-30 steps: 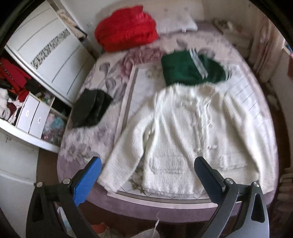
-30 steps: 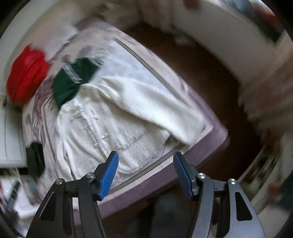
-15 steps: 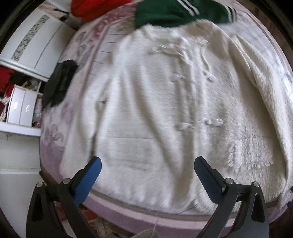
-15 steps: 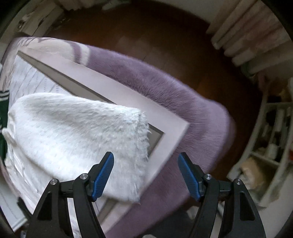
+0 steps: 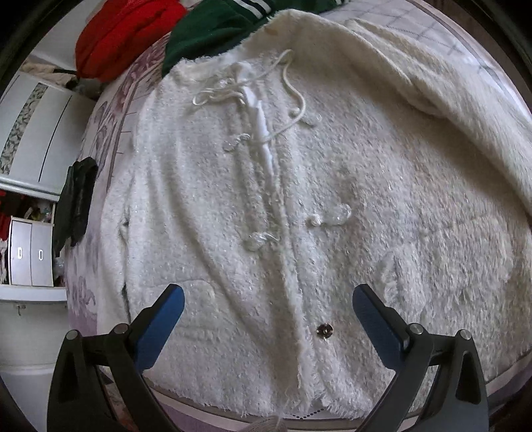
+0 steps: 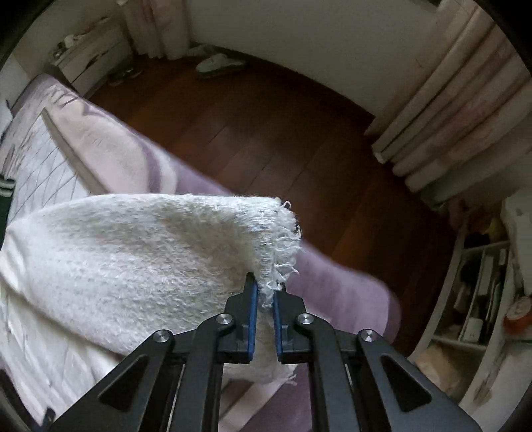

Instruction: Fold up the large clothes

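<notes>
A large fluffy white cardigan lies spread front-up on the bed, with drawstrings and clear buttons down its middle. My left gripper is open and empty, hovering just above the cardigan's lower hem. In the right wrist view my right gripper is shut on the frayed cuff of the cardigan's right sleeve, which is lifted off the bed edge.
A green garment and a red bundle lie at the head of the bed. A black garment lies at the left edge, beside a white wardrobe. Wooden floor, curtains and shelves lie right of the purple bedspread.
My right gripper has closed on the sleeve cuff and lifted it. My left gripper has moved in closer over the cardigan's front, still open.
</notes>
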The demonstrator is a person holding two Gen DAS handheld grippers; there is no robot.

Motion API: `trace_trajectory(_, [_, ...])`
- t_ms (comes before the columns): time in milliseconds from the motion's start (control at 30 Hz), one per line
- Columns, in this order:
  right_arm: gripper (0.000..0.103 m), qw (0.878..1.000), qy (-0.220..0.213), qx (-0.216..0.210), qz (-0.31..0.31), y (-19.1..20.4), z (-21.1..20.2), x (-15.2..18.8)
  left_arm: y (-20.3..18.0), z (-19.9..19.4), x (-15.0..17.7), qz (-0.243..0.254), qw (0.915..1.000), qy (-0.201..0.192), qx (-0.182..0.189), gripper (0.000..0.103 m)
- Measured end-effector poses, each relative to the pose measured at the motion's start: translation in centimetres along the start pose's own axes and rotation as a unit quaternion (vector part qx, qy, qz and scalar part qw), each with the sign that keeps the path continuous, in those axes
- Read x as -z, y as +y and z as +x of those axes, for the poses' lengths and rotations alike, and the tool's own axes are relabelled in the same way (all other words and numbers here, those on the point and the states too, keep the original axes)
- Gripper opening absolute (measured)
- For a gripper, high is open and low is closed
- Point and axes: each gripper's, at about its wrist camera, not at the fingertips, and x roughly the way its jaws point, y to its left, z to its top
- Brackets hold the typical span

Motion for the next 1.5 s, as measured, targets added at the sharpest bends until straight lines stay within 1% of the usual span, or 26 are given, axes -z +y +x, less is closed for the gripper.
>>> trace_trajectory(67, [0.018, 0.997, 0.047, -0.05, 0.047, -1.9, 1.9, -0.6, -0.2, 0.2, 0.0, -0.001, 1.0, 0.008, 0.005, 0.103])
trace_trajectory(100, [0.019, 0.993, 0.05, -0.077, 0.072, -2.8, 1.8, -0.5, -0.3, 0.3, -0.1, -0.002, 0.9999, 0.009, 0.006, 0.103])
trace_trajectory(167, [0.033, 0.982, 0.049, -0.138, 0.122, -4.5, 1.1, 0.8, -0.5, 0.2, -0.3, -0.006, 0.9999, 0.007, 0.01, 0.103])
trace_trajectory(233, [0.04, 0.959, 0.075, -0.216, 0.166, -5.3, 2.1, 3.4, -1.0, 0.2, -0.8, -0.008, 0.9999, 0.005, 0.011, 0.103])
trace_trajectory(267, [0.04, 0.936, 0.109, -0.271, 0.196, -5.4, 4.1, 4.9, -1.3, 0.2, -0.9, -0.01, 0.9999, 0.004, 0.011, 0.103])
trace_trajectory(333, [0.042, 0.907, 0.14, -0.318, 0.236, -4.2, 6.6, 7.3, -1.8, 0.6, -1.3, -0.011, 0.9999, 0.004, 0.009, 0.103])
trace_trajectory(400, [0.045, 0.893, 0.139, -0.327, 0.278, -3.7, 9.6, 8.4, -2.3, 1.4, -1.5, -0.009, 0.9999, 0.007, 0.003, 0.103])
trace_trajectory(467, [0.045, 0.865, 0.117, -0.359, 0.331, -3.7, 11.9, 9.6, -2.8, 2.3, -1.7, -0.007, 0.9999, 0.01, -0.001, 0.103])
trace_trajectory(567, [0.046, 0.838, 0.075, -0.397, 0.366, -2.4, 11.8, 10.0, -3.1, 3.4, -1.6, -0.004, 0.9998, 0.018, -0.006, 0.103])
trace_trajectory(667, [0.046, 0.828, 0.118, -0.403, 0.372, -0.8, 12.8, 12.2, -3.1, 4.0, -1.5, -0.007, 0.9997, 0.022, -0.004, 0.103])
trace_trajectory(733, [0.046, 0.836, 0.12, -0.402, 0.355, 0.0, 13.1, 13.1, -3.2, 4.0, -1.3, -0.006, 0.9997, 0.022, -0.003, 0.103])
trace_trajectory(767, [0.05, 0.836, 0.108, -0.404, 0.354, 0.1, 13.7, 13.2, -3.2, 4.0, -1.3, -0.005, 0.9997, 0.022, -0.002, 0.103])
trace_trajectory(800, [0.053, 0.83, 0.103, -0.411, 0.362, 0.1, 13.0, 13.5, -3.1, 4.1, -1.3, -0.005, 0.9998, 0.022, -0.002, 0.103])
trace_trajectory(833, [0.063, 0.822, 0.097, -0.419, 0.373, 0.2, 12.9, 13.0, -3.0, 4.1, -1.3, -0.005, 0.9998, 0.022, 0.0, 0.103])
trace_trajectory(867, [0.073, 0.819, 0.086, -0.424, 0.376, 0.6, 13.2, 12.7, -2.9, 4.2, -1.3, -0.006, 0.9997, 0.021, 0.001, 0.103])
trace_trajectory(967, [0.075, 0.838, 0.066, -0.402, 0.363, 1.4, 13.0, 10.8, -2.9, 4.6, -1.6, -0.012, 0.9997, 0.022, 0.005, 0.103])
trace_trajectory(1000, [0.075, 0.838, 0.058, -0.398, 0.369, 0.8, 11.9, 10.2, -2.7, 4.8, -1.8, -0.015, 0.9996, 0.021, 0.006, 0.103])
trace_trajectory(1033, [0.071, 0.839, 0.046, -0.392, 0.375, 1.0, 11.3, 8.6, -2.5, 4.9, -1.9, -0.019, 0.9996, 0.021, 0.007, 0.103])
trace_trajectory(1067, [0.044, 0.847, 0.034, -0.375, 0.374, 1.5, 11.3, 8.3, -2.2, 5.1, -2.1, -0.024, 0.9995, 0.019, 0.008, 0.103])
trace_trajectory(1100, [0.017, 0.851, 0.03, -0.372, 0.37, 2.0, 11.1, 7.7, -2.2, 5.1, -2.2, -0.026, 0.9995, 0.018, 0.008, 0.103])
trace_trajectory(1133, [0.011, 0.854, 0.027, -0.365, 0.37, 2.4, 10.7, 7.3, -1.9, 5.2, -2.4, -0.031, 0.9993, 0.018, 0.008, 0.103])
trace_trajectory(1167, [0.011, 0.857, 0.021, -0.356, 0.371, 2.6, 9.8, 6.9, -1.5, 5.3, -2.5, -0.035, 0.9991, 0.019, 0.01, 0.103])
trace_trajectory(1300, [0.011, 0.904, -0.021, -0.308, 0.296, 4.9, 4.4, 4.4, 1.5, 4.7, -3.0, -0.068, 0.9975, 0.01, 0.015, 0.103])
trace_trajectory(1367, [0.01, 0.922, -0.053, -0.299, 0.242, 6.3, 0.5, 3.3, 3.9, 4.2, -3.1, -0.094, 0.9954, 0.002, 0.015, 0.103])
trace_trajectory(1433, [0.01, 0.934, -0.079, -0.295, 0.184, 9.3, -3.3, 1.7, 6.4, 4.0, -3.1, -0.119, 0.9927, 0.0, 0.015, 0.103])
trace_trajectory(1500, [0.01, 0.943, -0.101, -0.292, 0.121, 13.9, -7.0, 0.5, 9.3, 3.9, -2.8, -0.149, 0.9887, -0.002, 0.011, 0.103])
